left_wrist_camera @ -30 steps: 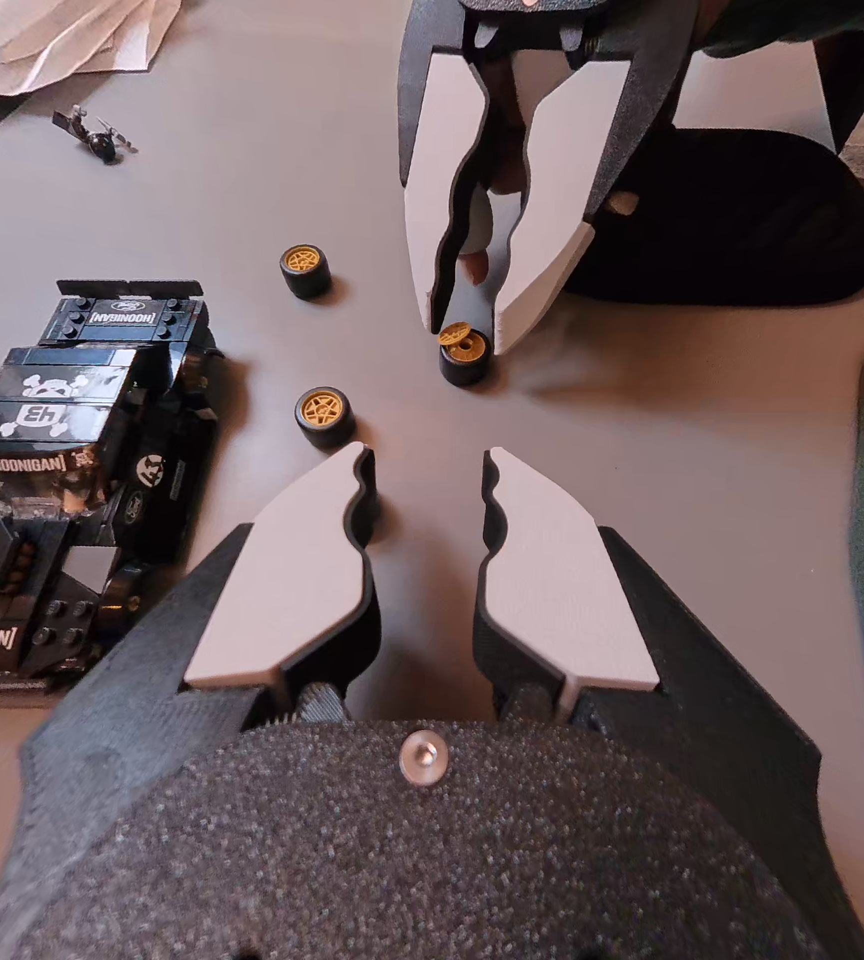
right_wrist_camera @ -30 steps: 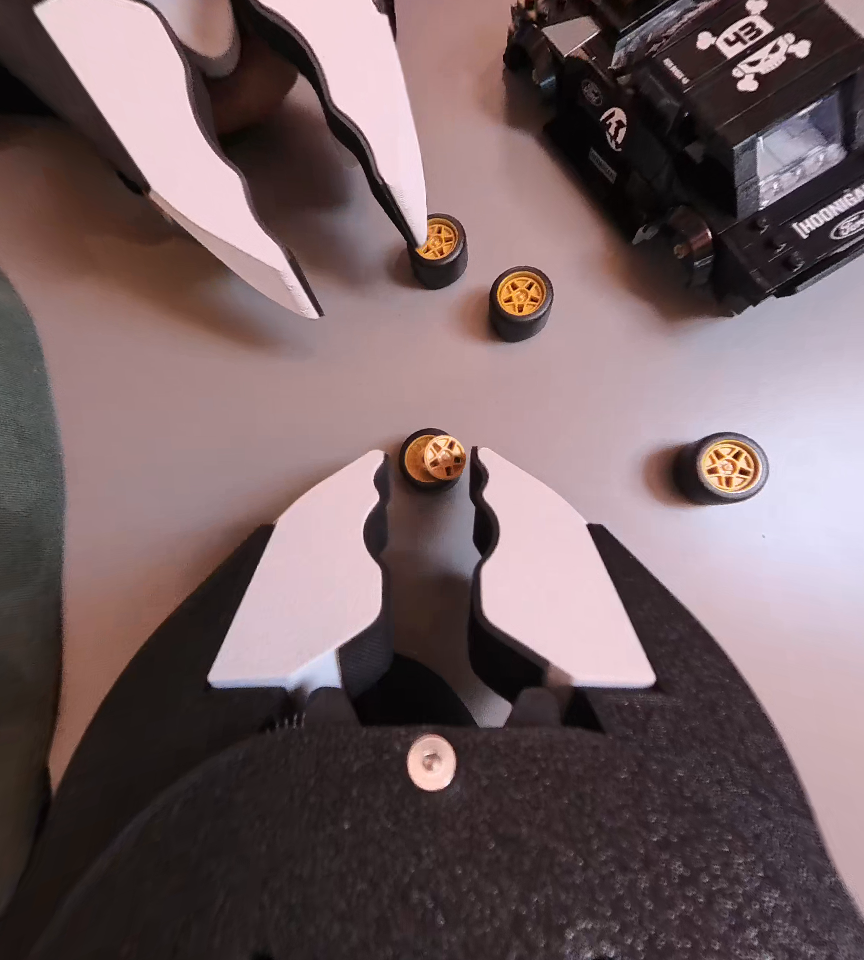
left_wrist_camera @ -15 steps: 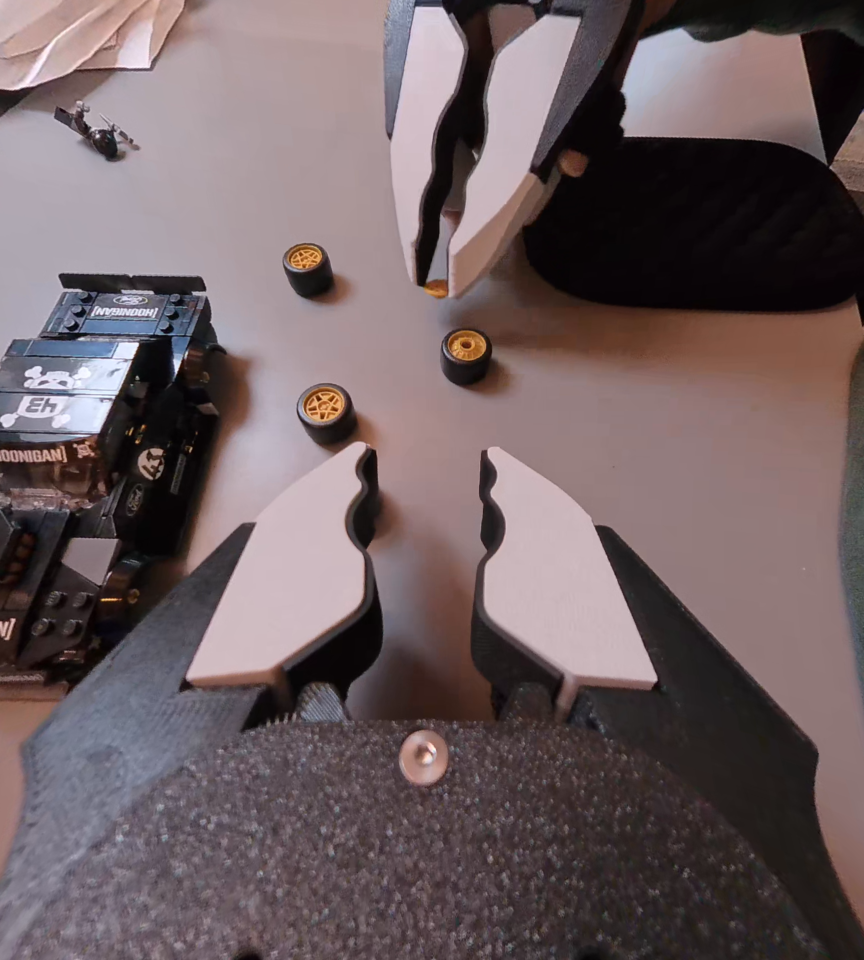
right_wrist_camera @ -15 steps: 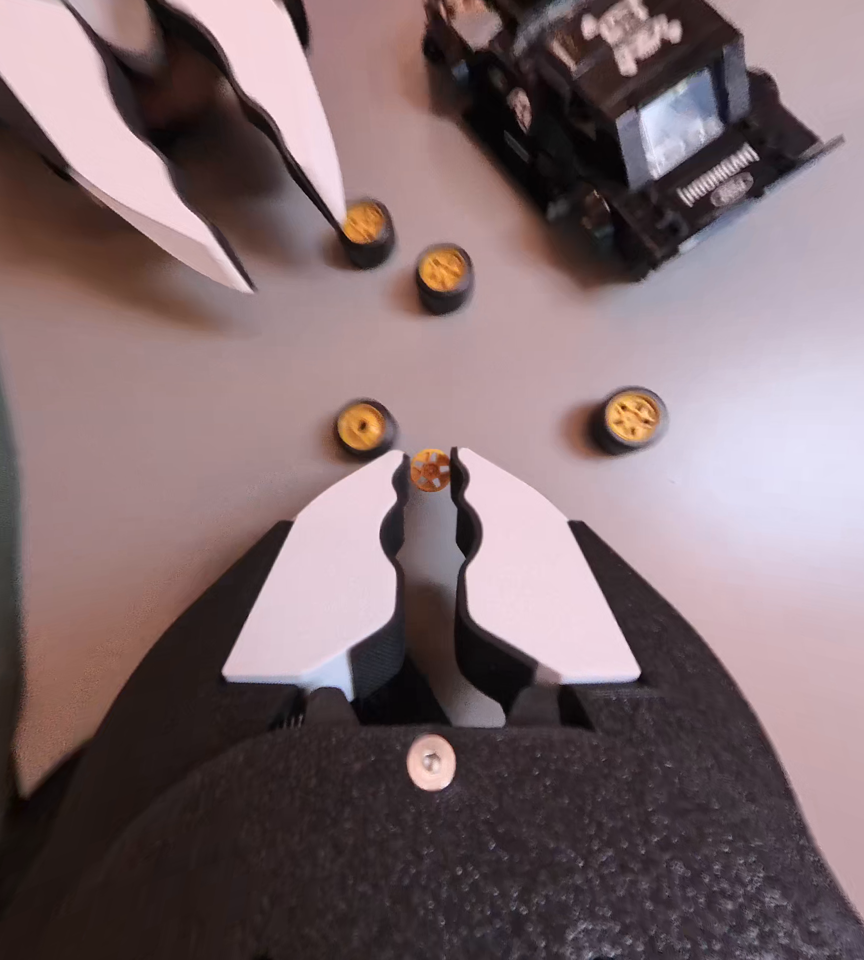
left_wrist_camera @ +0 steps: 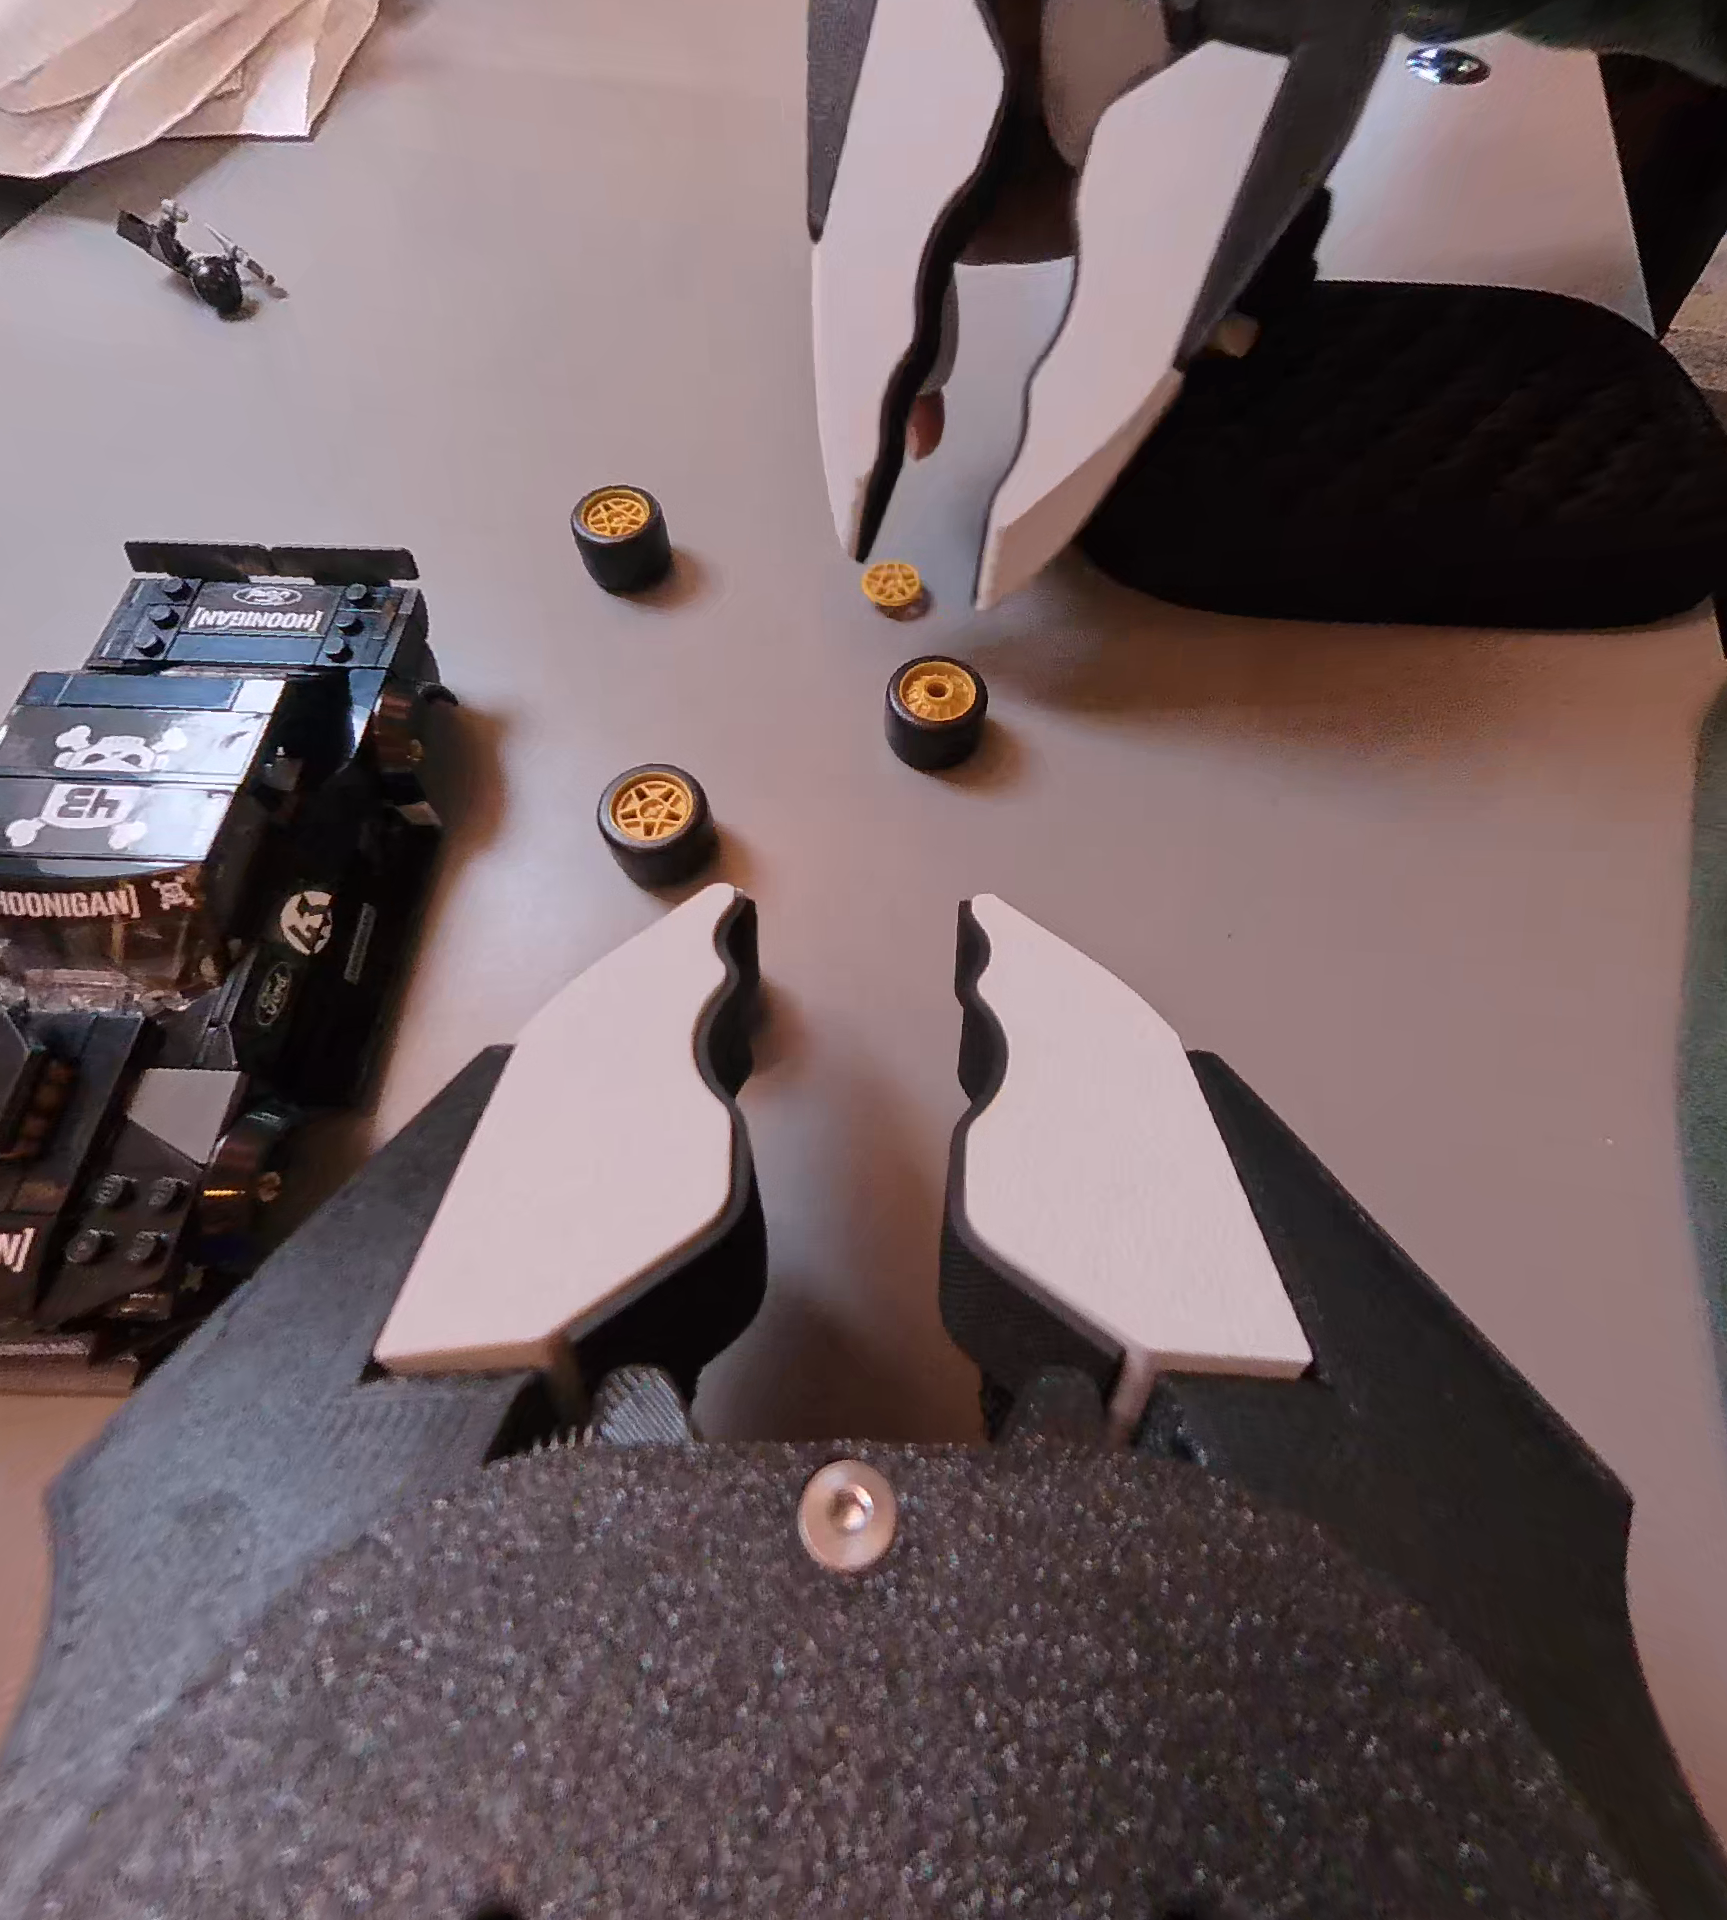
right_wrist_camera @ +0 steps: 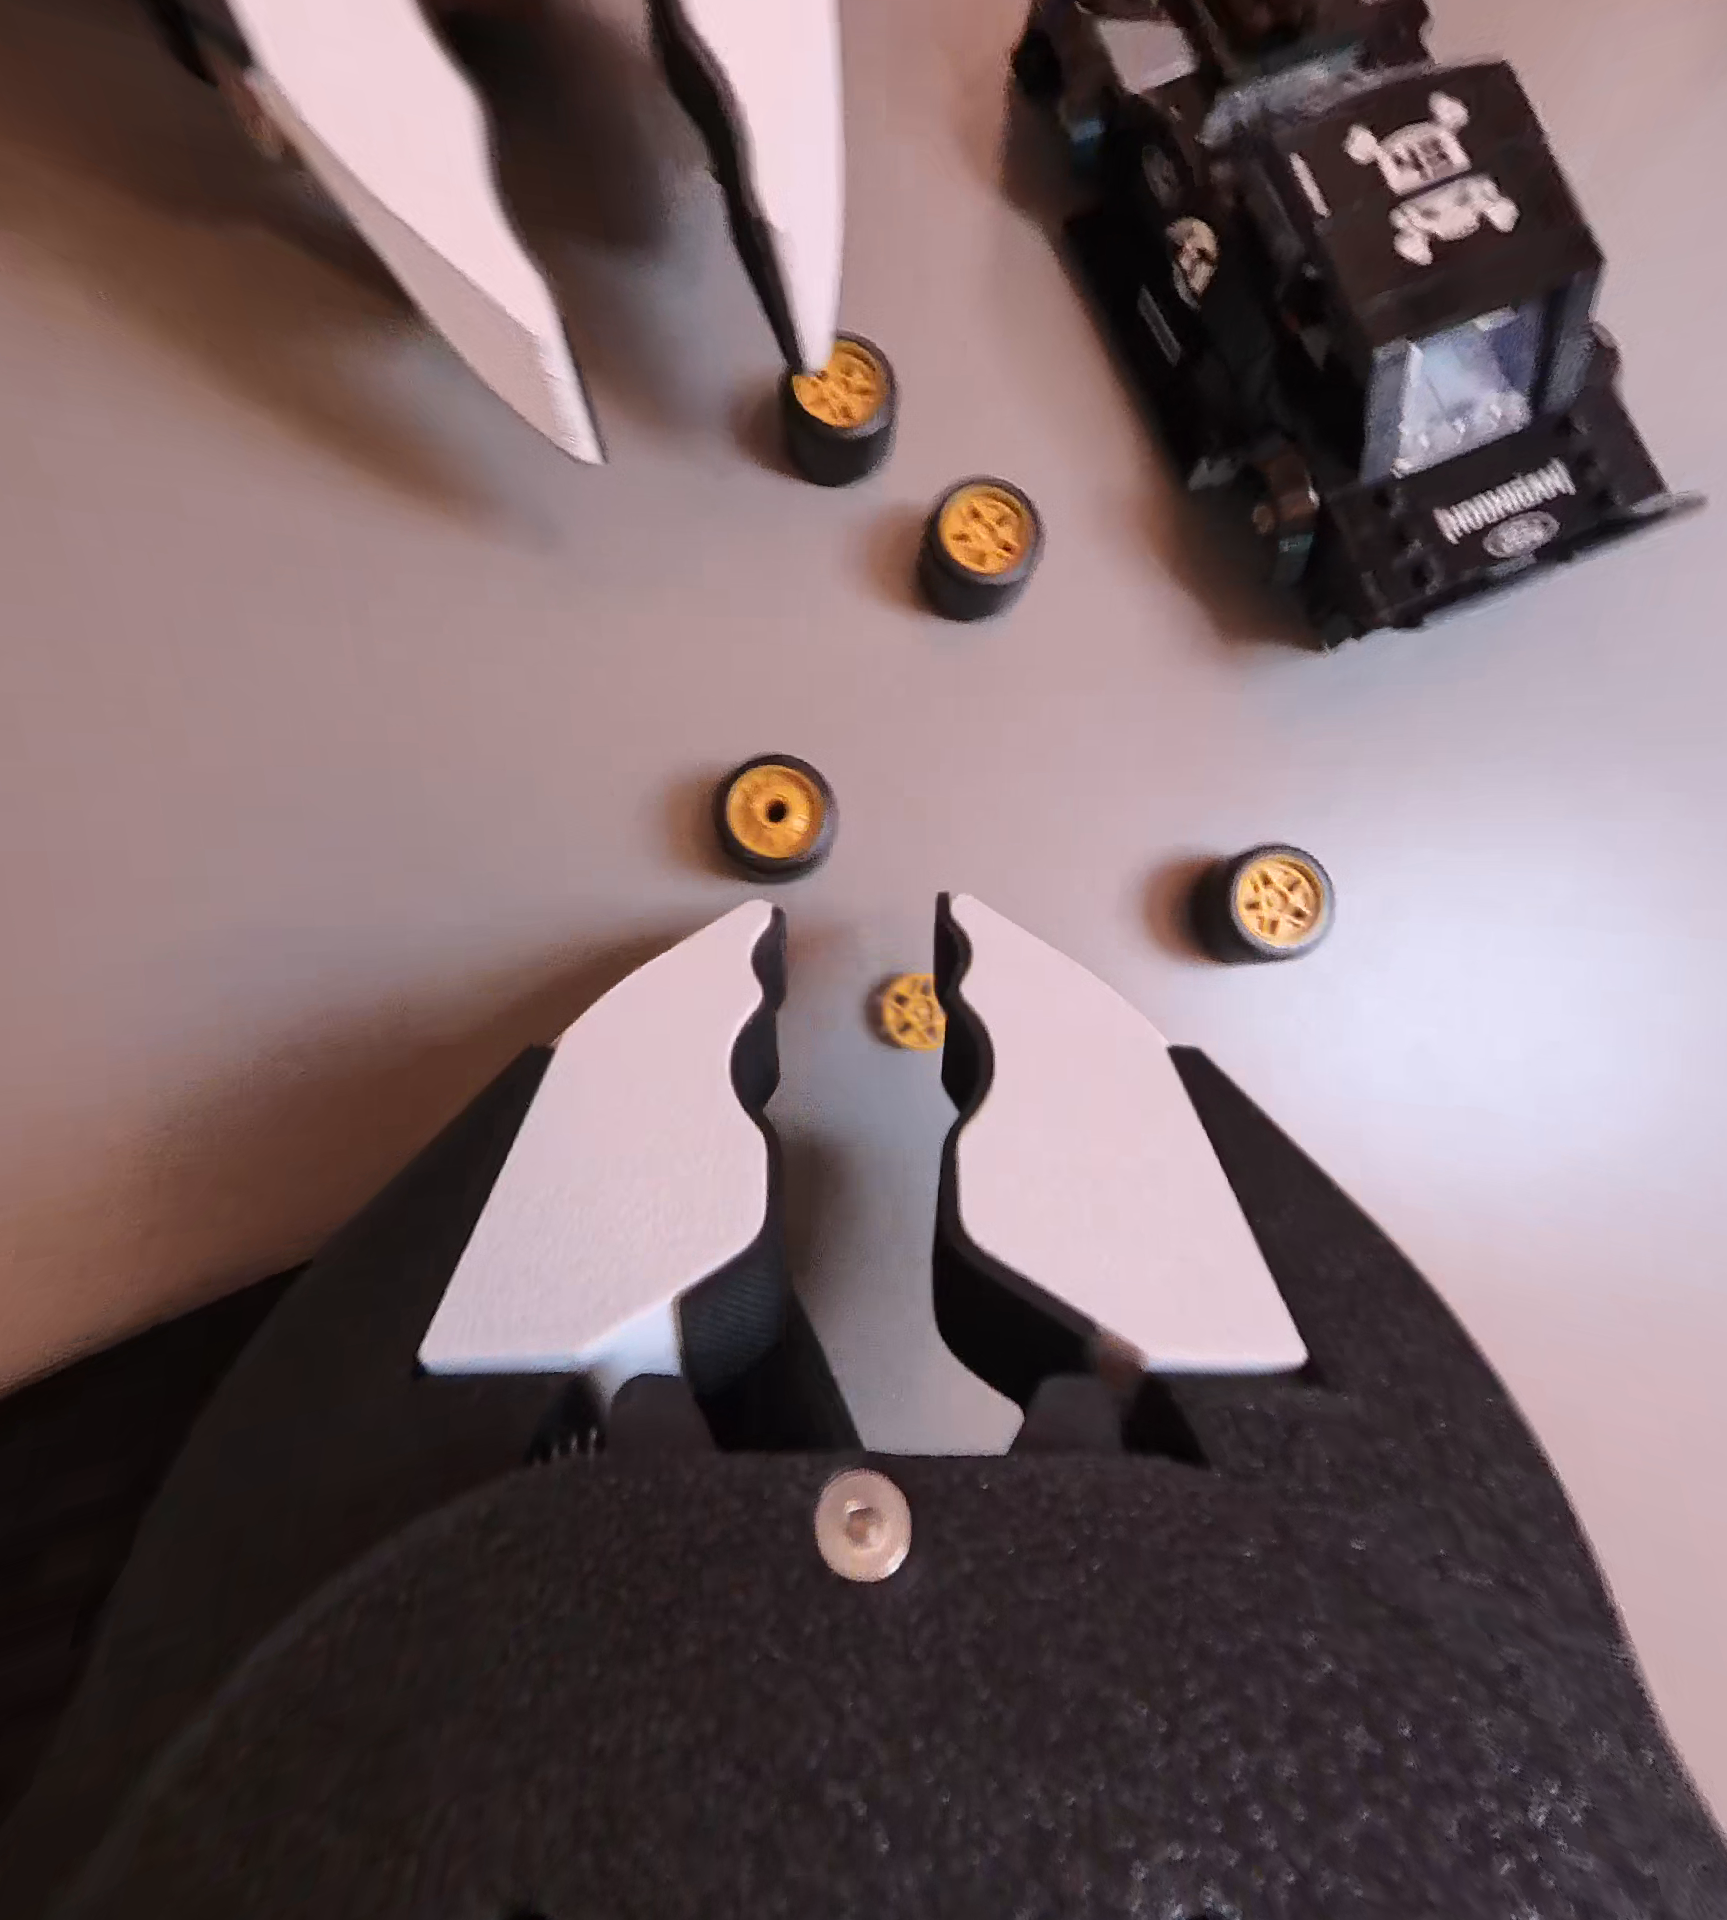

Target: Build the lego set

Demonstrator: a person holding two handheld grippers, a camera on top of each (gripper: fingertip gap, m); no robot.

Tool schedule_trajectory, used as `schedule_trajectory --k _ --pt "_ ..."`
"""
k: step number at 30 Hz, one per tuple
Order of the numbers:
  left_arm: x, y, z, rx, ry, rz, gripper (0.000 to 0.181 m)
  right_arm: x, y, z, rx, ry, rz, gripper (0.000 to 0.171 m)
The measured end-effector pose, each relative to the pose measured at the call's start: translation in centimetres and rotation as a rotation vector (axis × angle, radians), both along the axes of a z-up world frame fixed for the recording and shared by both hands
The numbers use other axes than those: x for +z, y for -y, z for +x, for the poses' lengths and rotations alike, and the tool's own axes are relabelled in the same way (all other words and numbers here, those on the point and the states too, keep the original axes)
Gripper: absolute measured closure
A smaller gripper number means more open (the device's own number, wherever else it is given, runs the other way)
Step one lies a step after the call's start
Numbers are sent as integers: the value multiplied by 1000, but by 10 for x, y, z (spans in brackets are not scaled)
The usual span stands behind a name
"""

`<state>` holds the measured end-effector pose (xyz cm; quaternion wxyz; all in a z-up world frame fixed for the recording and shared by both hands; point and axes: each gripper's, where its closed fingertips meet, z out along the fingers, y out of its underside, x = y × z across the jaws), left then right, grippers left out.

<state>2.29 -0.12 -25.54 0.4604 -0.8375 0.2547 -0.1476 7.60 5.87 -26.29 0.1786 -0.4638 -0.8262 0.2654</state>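
The right tongs (right_wrist_camera: 859, 914) stood parted over the grey worktop (right_wrist_camera: 1358, 1039), gripping nothing, with a small gold hub cap (right_wrist_camera: 913, 1012) lying flat on the worktop between their white fingers (right_wrist_camera: 1077, 1153), close against the right-hand one; whether it touched that finger could not be told. Just beyond their tips sat a black tyre with a plain gold rim (right_wrist_camera: 774, 817), and a capped wheel (right_wrist_camera: 1264, 902) lay off to the right. The left tongs (left_wrist_camera: 857, 914) were also spread wide and empty, low over the worktop, one fingertip at a wheel (right_wrist_camera: 838, 405), though contact could not be told. Another wheel (left_wrist_camera: 653, 823) sat just ahead of their left finger. The black lego car (left_wrist_camera: 142, 935), wheelless, rested on the worktop to their left, with a further wheel (left_wrist_camera: 620, 536) beyond it.
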Motion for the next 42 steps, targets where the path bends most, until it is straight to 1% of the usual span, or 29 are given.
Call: schedule_trajectory --k 6,8,11,13,16,18,20,23,26,28,30,34,37,38,40,42 --pt "0 1 2 -9 3 0 145 -14 20 -6 31 25 33 142" --pt "0 1 3 -12 4 0 145 -14 22 -10 31 20 23 147" --pt "2 2 6 -21 16 6 145 -7 23 -15 16 -18 -13 147" --pt "6 3 8 -27 40 24 145 12 29 -23 -42 -95 -161 147" --pt "21 -1 10 -19 77 99 144 56 38 -37 -177 -264 -499 147" --pt "39 -4 11 -1 98 190 142 87 45 -44 -272 -376 -751 147" --pt "62 -6 11 23 119 310 142 110 52 -48 -344 -456 -975 147" --pt "88 -6 11 53 134 434 141 120 62 -51 -388 -471 -1192 147" --pt "95 -2 12 43 137 468 145 117 74 -51 -372 -412 -1336 147" --pt "101 3 15 19 137 509 154 114 76 -50 -374 -379 -1418 147" --pt "105 6 16 4 118 535 156 114 76 -48 -363 -349 -1486 147" --pt "103 10 19 -34 97 518 156 112 79 -44 -321 -305 -1470 147" --pt "97 11 19 -49 51 498 156 106 79 -43 -307 -278 -1364 147" --pt "96 11 18 -44 35 493 156 103 75 -43 -315 -281 -1300 149" --pt "93 9 13 -25 12 473 156 99 65 -42 -346 -320 -1104 152" --pt "85 6 8 1 -37 433 156 97 61 -41 -358 -357 -891 149"
